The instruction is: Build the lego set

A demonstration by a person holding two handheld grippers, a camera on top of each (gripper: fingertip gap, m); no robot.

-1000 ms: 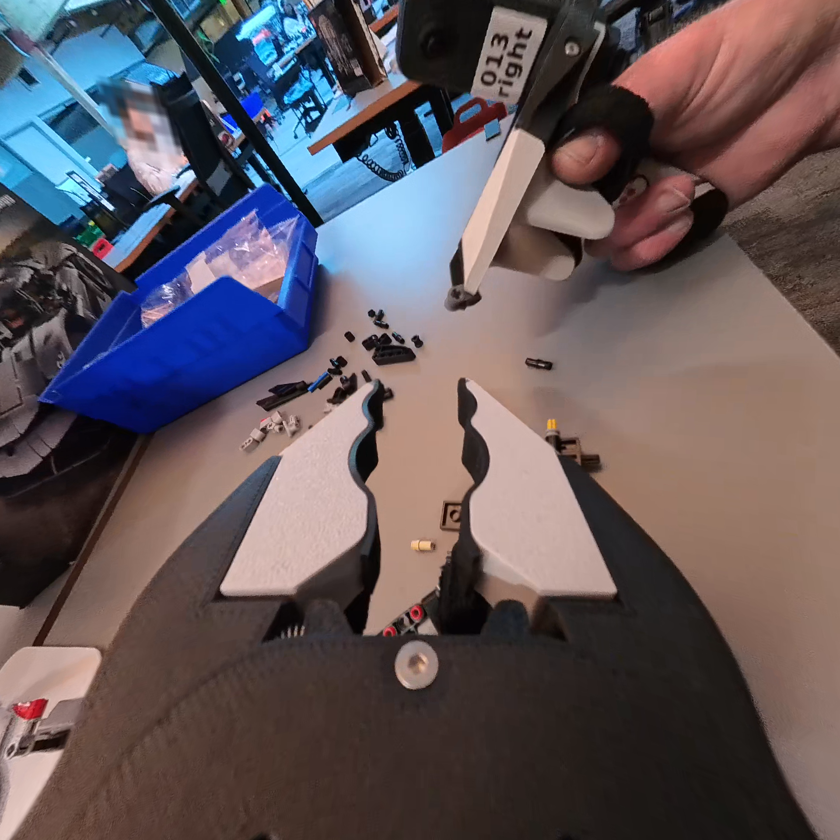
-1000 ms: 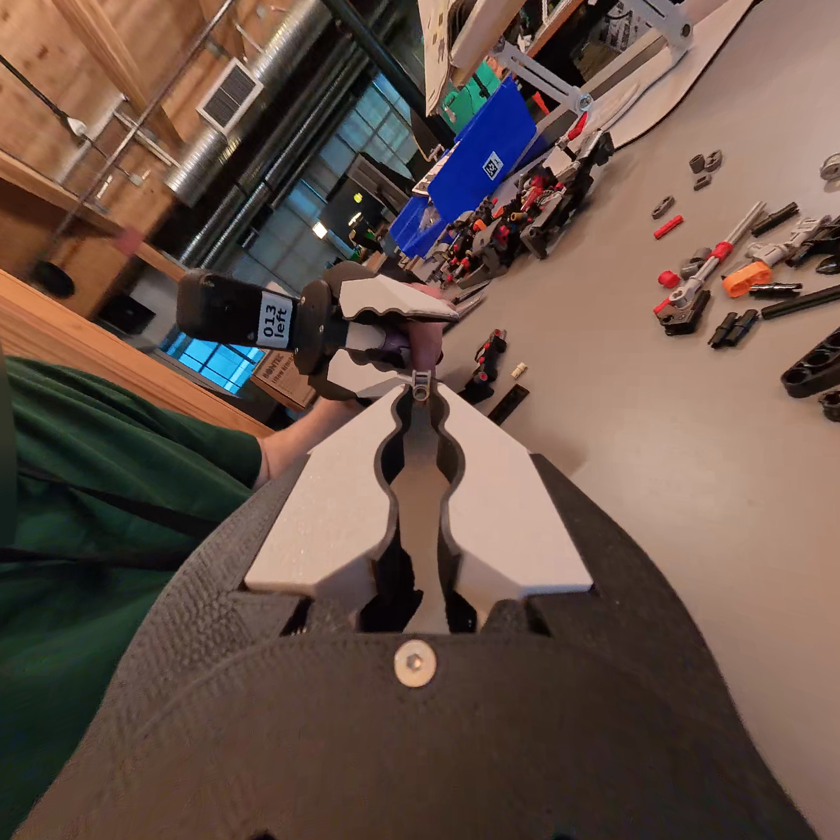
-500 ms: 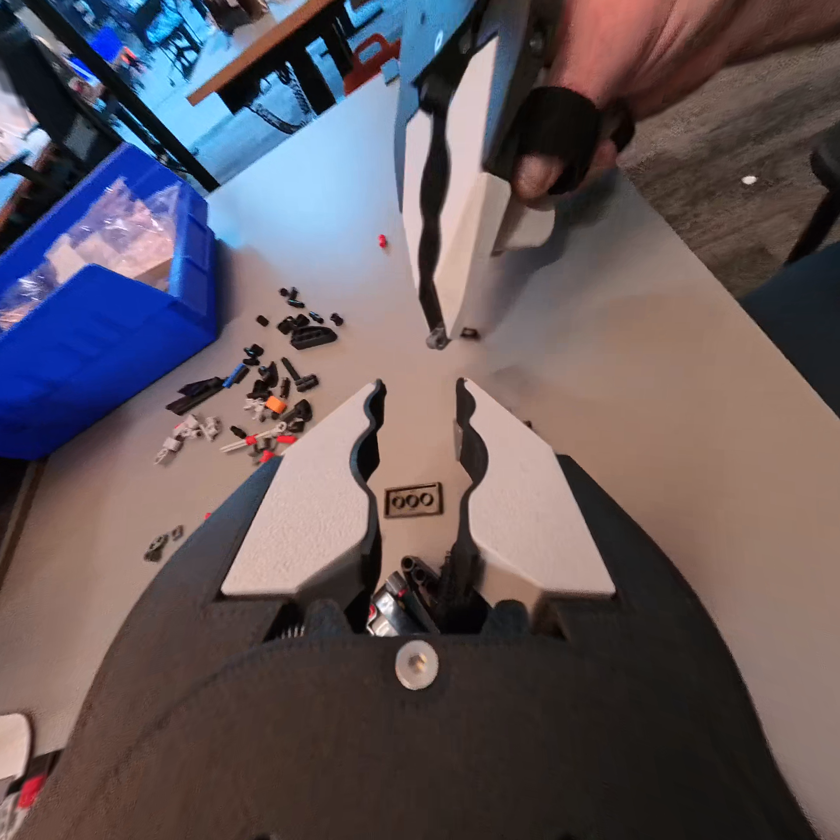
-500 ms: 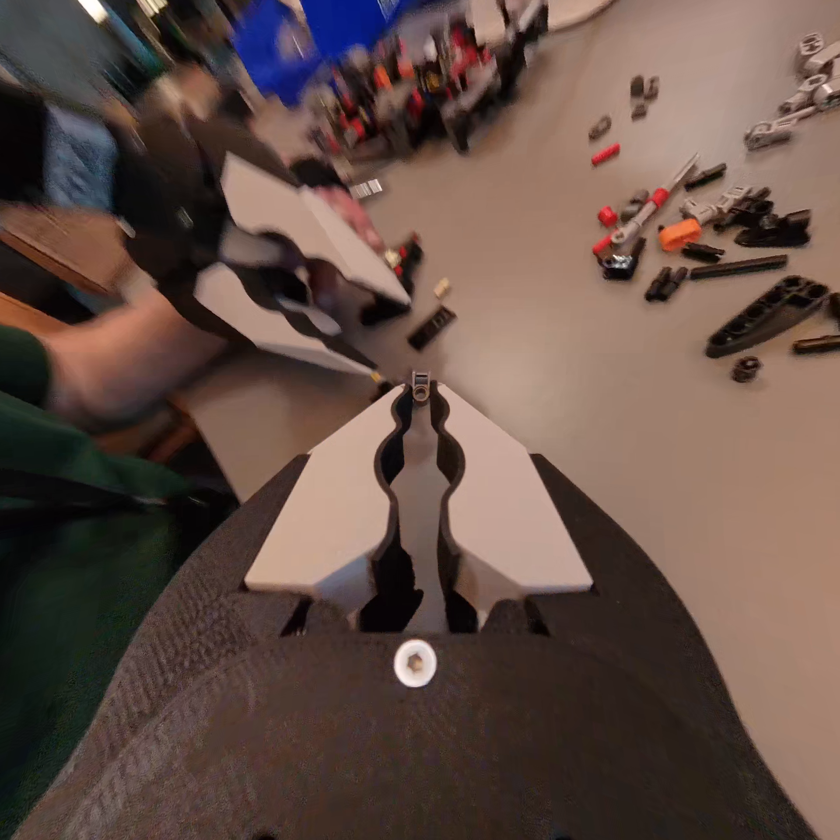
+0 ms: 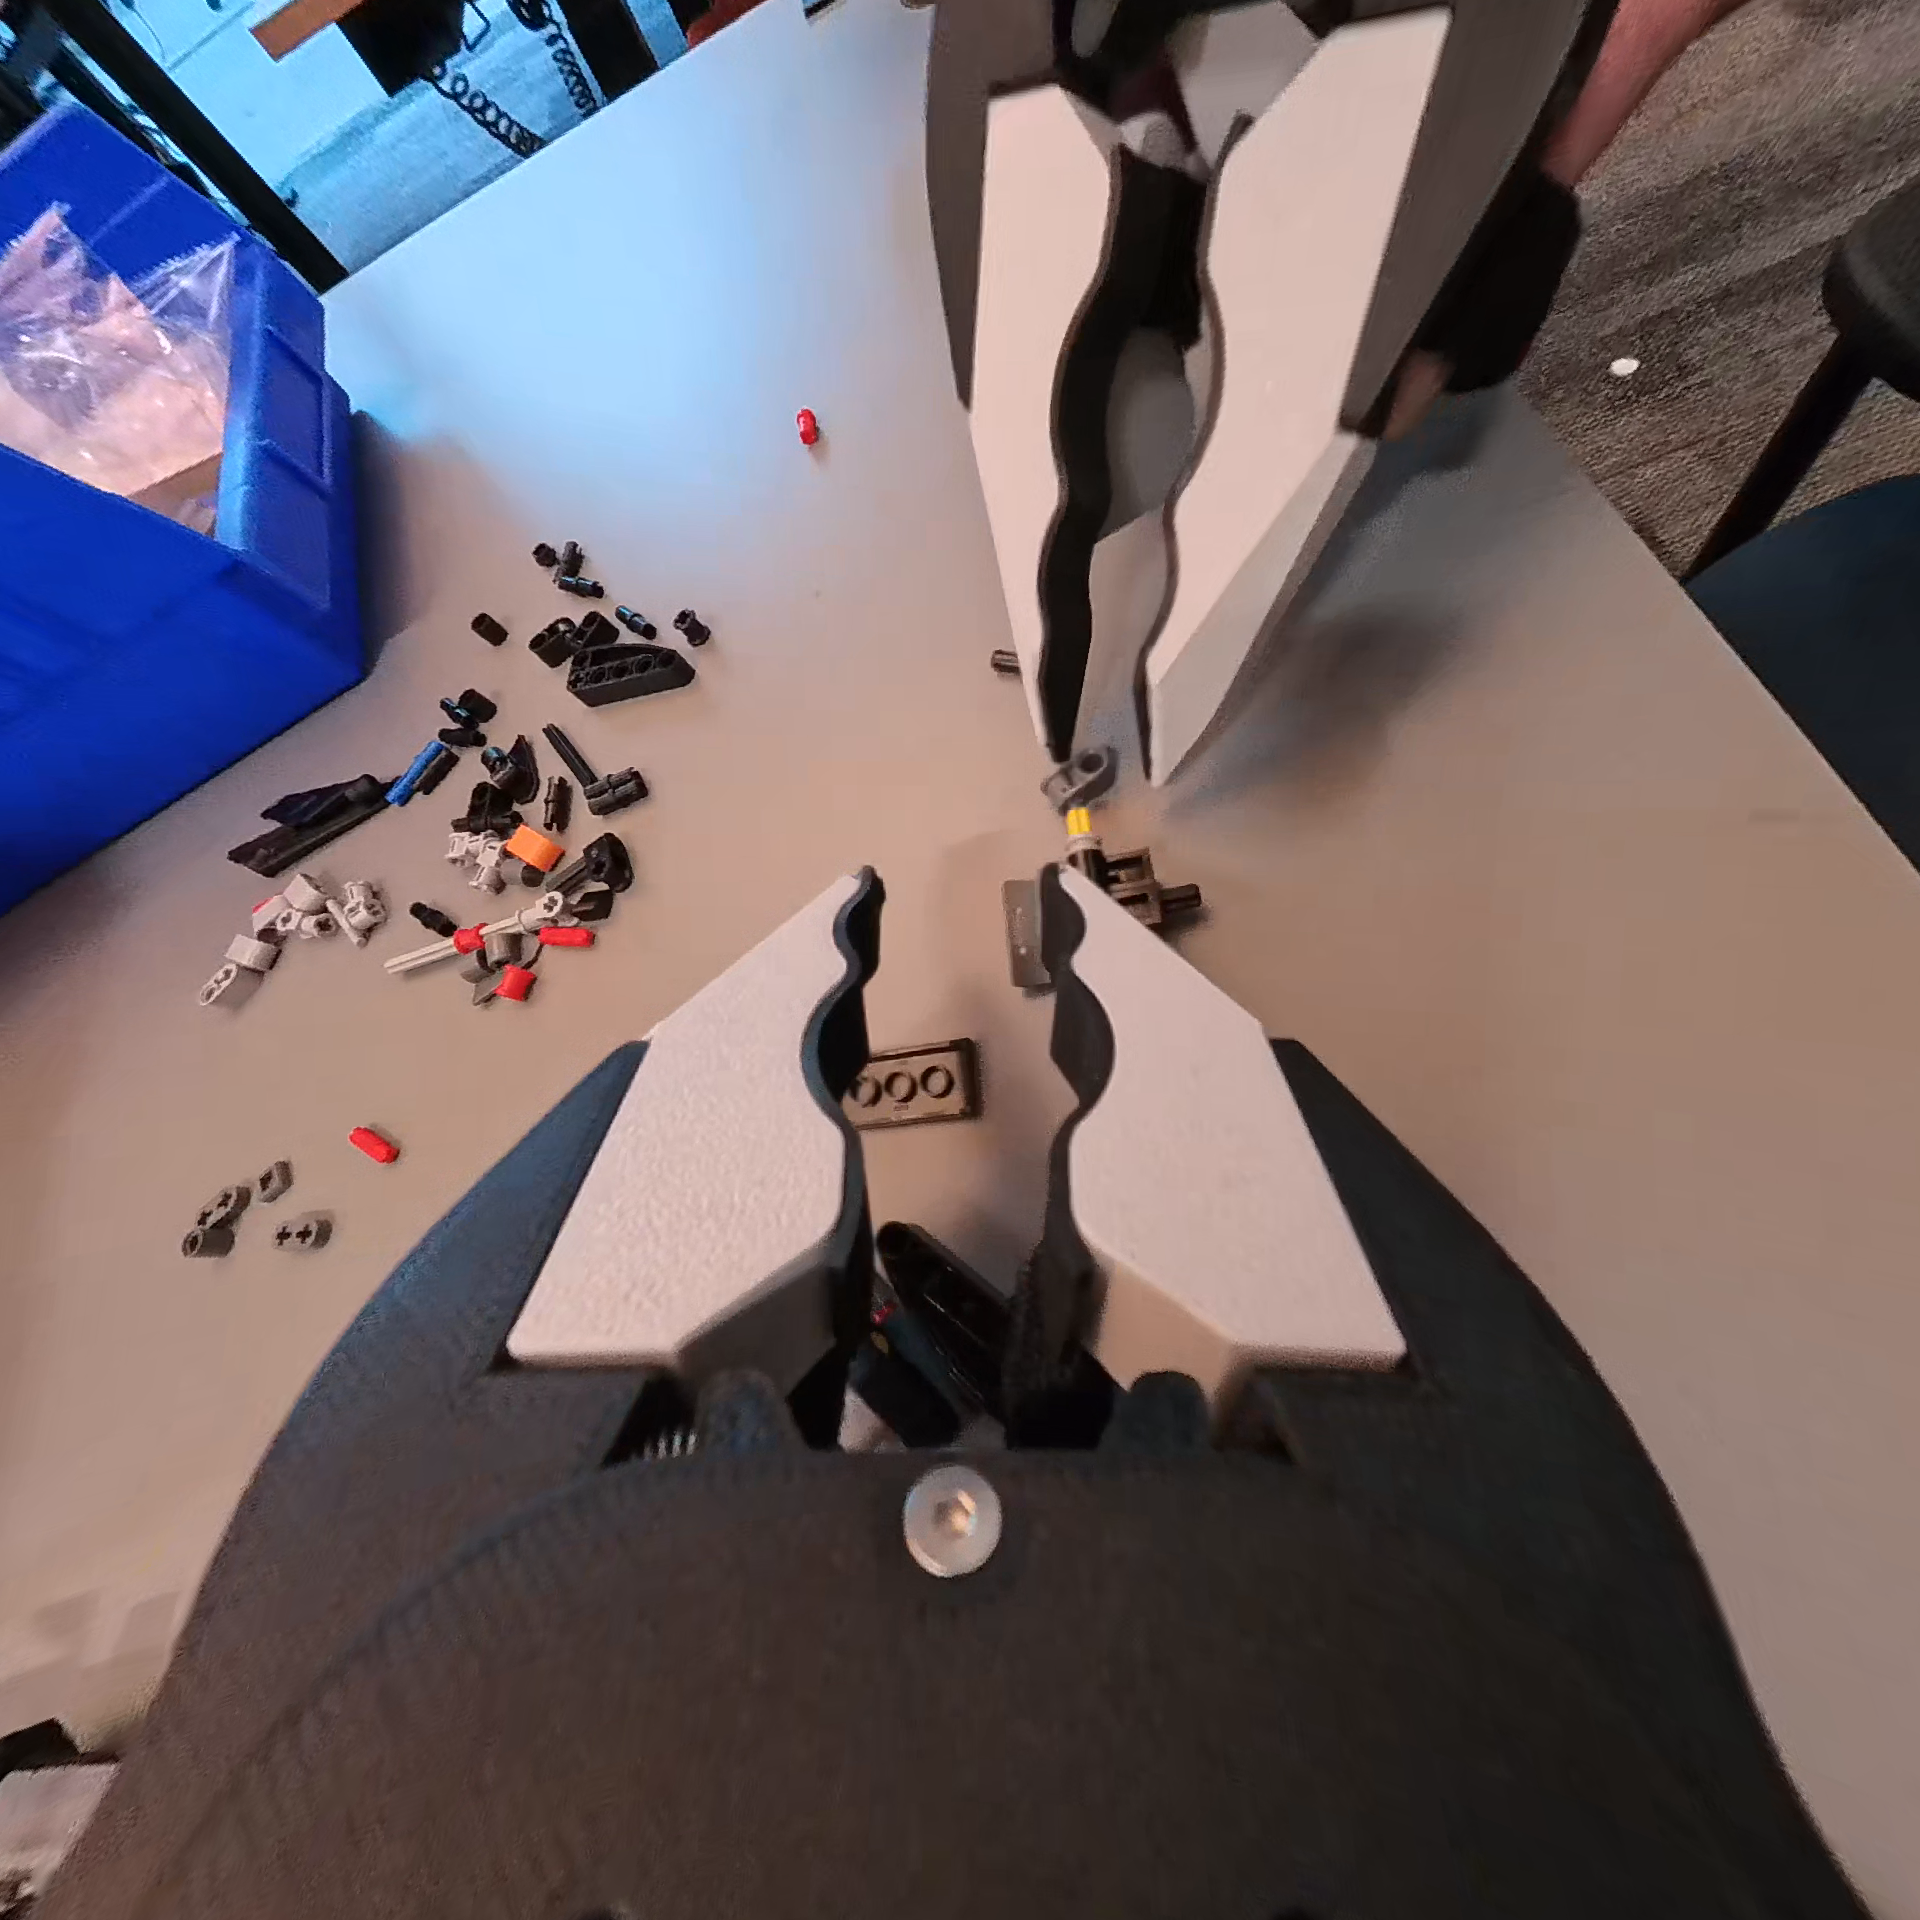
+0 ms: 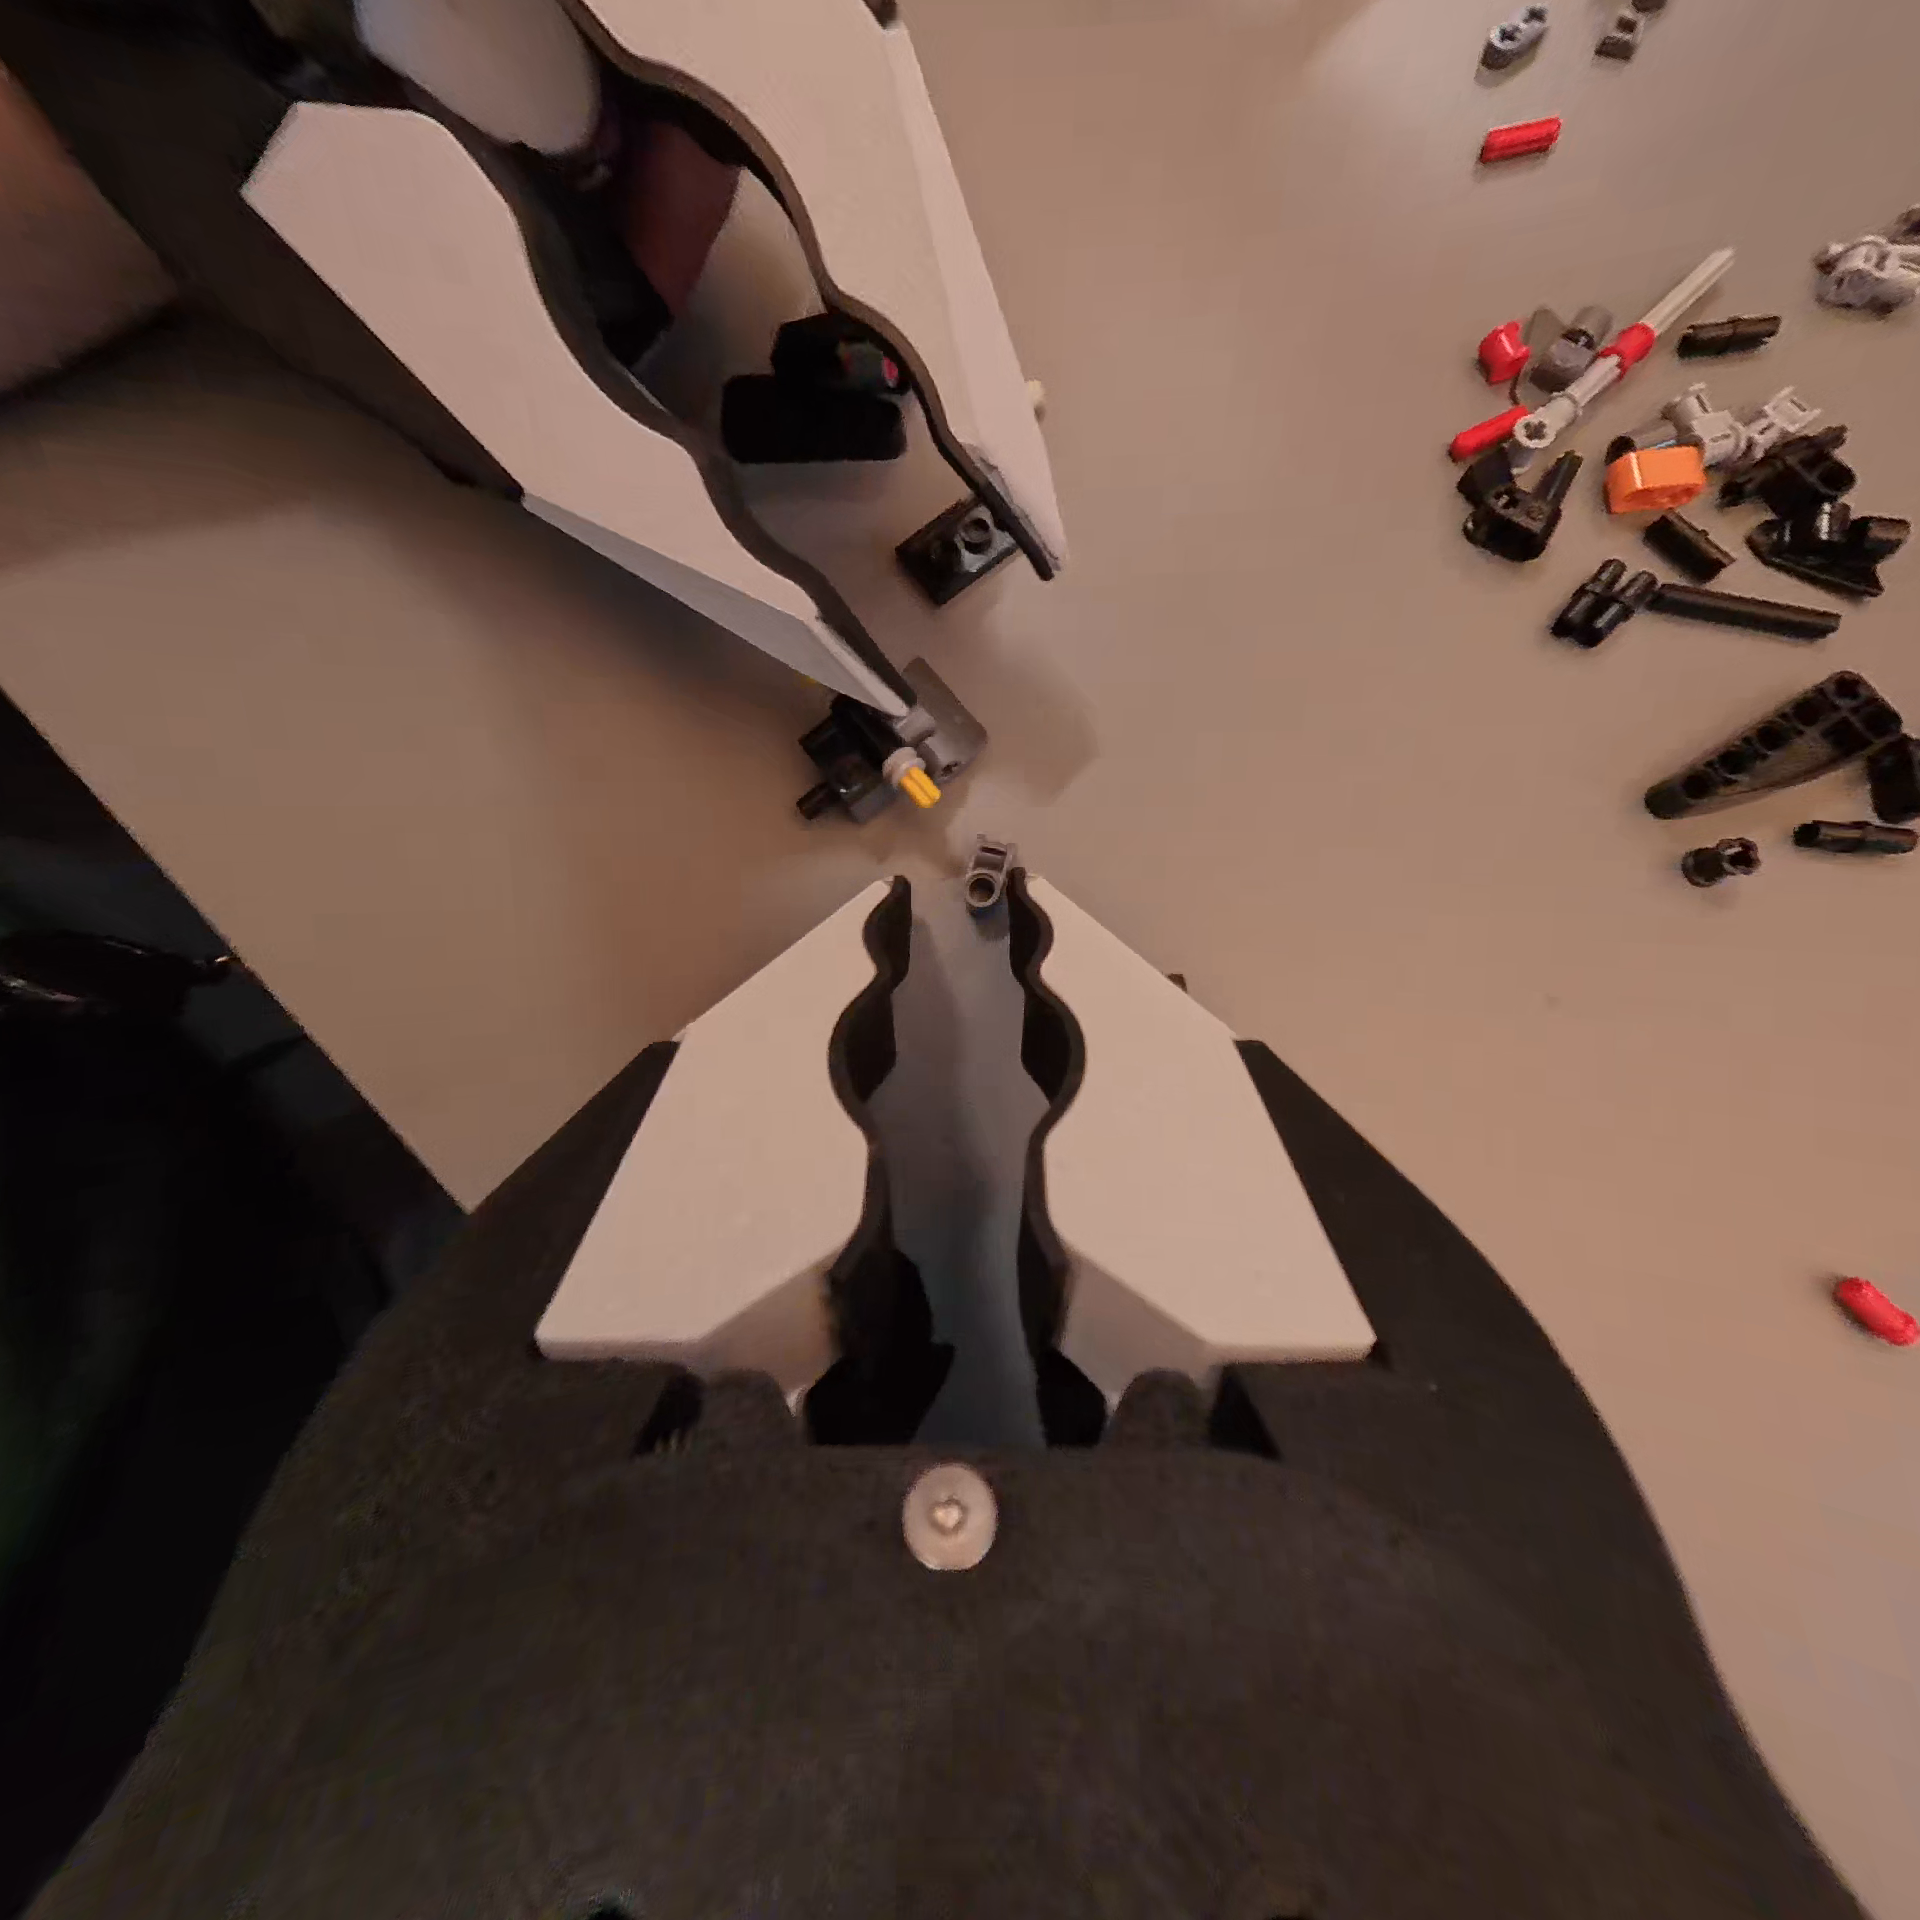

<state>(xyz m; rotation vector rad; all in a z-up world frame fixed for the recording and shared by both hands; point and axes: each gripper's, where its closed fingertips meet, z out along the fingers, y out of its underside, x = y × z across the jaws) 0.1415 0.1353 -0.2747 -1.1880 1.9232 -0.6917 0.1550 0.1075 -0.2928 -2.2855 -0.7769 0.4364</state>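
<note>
Right wrist view: right gripper (image 6: 961, 883), jaws parted, grey connector (image 6: 987, 864) at one fingertip, perhaps loose. Left gripper (image 5: 961, 894) wide open, empty. Next: seating connector onto yellow axle (image 6: 918, 787) at eleven o'clock.

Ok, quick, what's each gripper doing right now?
Left gripper: open, holding nothing.
Right gripper: small grey piece at its tips; gripped or not, cannot tell.

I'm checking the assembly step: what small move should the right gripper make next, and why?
Probably ease the right gripper forward so the grey connector slides onto the yellow axle tip: they lie apart, nearly in line, while one finger of the left gripper rests against the black subassembly.
</note>
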